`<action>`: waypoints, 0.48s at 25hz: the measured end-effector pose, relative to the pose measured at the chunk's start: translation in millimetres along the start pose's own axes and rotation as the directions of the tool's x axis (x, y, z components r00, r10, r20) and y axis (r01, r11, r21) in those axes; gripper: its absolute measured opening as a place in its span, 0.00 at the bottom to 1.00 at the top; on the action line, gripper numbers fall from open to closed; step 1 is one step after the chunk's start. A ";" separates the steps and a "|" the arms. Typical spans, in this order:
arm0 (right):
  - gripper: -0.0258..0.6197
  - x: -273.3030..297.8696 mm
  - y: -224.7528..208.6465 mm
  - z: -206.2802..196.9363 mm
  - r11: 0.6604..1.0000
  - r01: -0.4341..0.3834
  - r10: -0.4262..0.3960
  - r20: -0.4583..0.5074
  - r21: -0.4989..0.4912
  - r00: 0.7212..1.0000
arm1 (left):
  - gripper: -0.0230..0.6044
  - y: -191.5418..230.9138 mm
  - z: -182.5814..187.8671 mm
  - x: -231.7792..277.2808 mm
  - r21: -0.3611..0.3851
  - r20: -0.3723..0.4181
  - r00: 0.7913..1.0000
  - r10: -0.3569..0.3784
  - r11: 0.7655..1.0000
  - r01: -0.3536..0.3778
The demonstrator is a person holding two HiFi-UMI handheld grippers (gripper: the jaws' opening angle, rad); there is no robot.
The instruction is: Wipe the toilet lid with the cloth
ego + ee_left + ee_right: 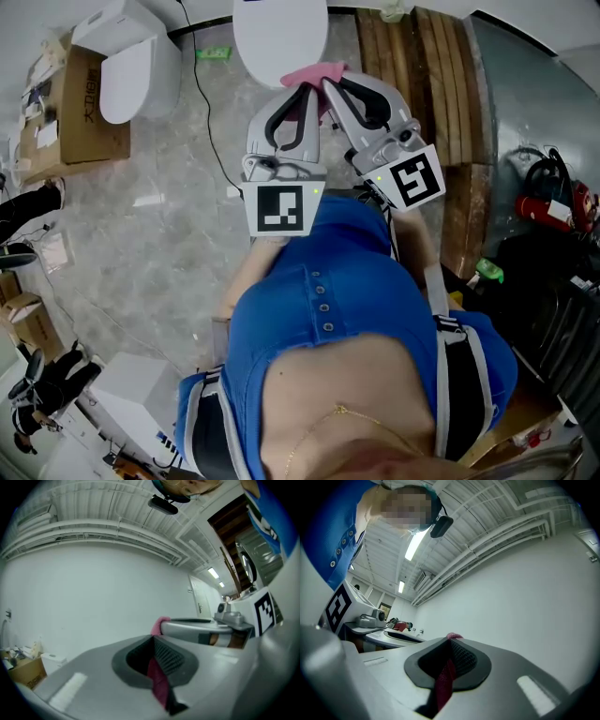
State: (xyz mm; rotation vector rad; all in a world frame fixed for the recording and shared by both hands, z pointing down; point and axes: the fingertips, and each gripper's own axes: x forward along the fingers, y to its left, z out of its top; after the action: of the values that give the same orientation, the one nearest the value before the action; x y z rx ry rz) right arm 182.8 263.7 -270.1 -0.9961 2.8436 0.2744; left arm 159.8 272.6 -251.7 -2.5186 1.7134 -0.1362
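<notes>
Grey stone flooring surrounds the white toilet lid (278, 33). The pink cloth (315, 72) is bunched over the lid's near edge, pinched by both the left gripper (302, 91) and the right gripper (330, 89); contact with the lid is unclear. Spreading the cloth flat before sweeping would likely wipe better. A second toilet (131, 66), a cardboard box (89, 112), a black cable (208, 103) and wooden planks (422, 75) lie aside, blocking nothing.

Pink cloth (317, 72), bunched, is clamped by left gripper (302, 89) and right gripper (330, 86) at the near edge of the white oval lid (279, 33).
</notes>
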 end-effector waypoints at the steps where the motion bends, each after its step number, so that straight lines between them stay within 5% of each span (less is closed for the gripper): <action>1: 0.06 -0.9 -0.3 0.4 1.000 0.001 -0.001 -0.001 -0.002 1.000 | 0.04 -1.2 0.0 -0.1 0.003 0.001 1.000 -0.002 1.000 0.002; 12: 0.06 5.0 2.6 4.0 1.000 0.010 -0.010 0.003 -0.003 1.000 | 0.03 4.5 2.9 -0.7 -0.011 0.017 1.000 -0.005 1.000 0.005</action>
State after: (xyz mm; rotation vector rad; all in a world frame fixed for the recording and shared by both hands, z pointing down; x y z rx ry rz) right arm 177.5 263.4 -274.5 -1.0097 2.8357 0.2784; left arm 155.7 271.6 -255.1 -2.5247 1.7065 -0.1054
